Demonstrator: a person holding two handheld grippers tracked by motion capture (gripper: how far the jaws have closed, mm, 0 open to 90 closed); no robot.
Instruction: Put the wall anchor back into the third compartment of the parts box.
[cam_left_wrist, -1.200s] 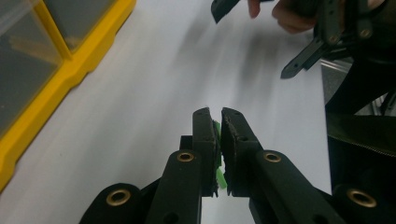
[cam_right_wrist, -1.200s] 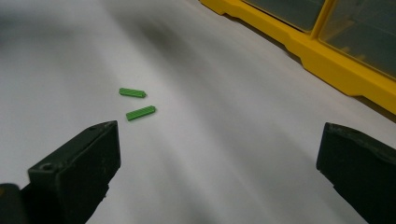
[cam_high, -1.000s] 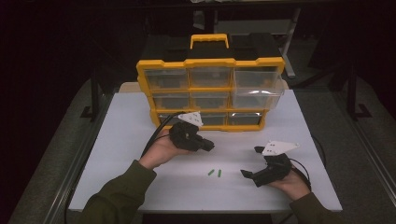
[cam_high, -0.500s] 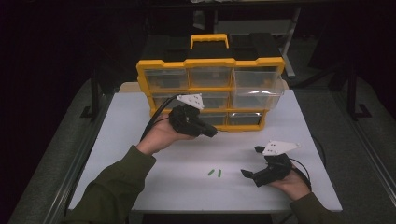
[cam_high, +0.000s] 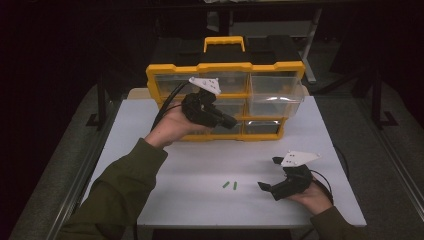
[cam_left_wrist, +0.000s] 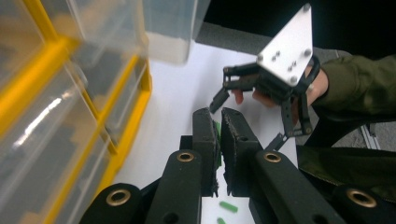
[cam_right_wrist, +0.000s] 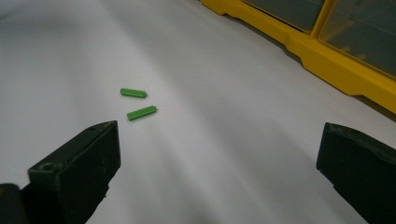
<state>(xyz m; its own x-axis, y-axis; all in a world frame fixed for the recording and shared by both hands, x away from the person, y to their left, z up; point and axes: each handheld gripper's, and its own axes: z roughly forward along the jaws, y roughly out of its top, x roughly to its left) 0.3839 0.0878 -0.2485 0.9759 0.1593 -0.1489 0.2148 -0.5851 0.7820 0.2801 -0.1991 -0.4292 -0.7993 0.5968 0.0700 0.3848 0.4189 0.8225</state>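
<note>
Up off the table (cam_high: 200, 165) since a second ago with the left gripper (cam_high: 231, 122), now high in front of the yellow box (cam_high: 225, 67) — likely to drop something in the open drawer (cam_high: 276, 95). No move from the right gripper (cam_high: 267, 173), low on the table just beside two green bits (cam_high: 229, 185), likely ready to pick next.

From the left gripper view: jaws nearly shut, pinched on one thin green bit (cam_left_wrist: 217, 140) so as not to lose it on the way. Box close on the left, clear drawer above. Farther off, right gripper wide open.

From the right gripper view: jaws wide apart — nothing held, nothing touched. Two green bits flat on the table, just ahead of the left jaw, side by side, not touching. Yellow edge of box at top right.
</note>
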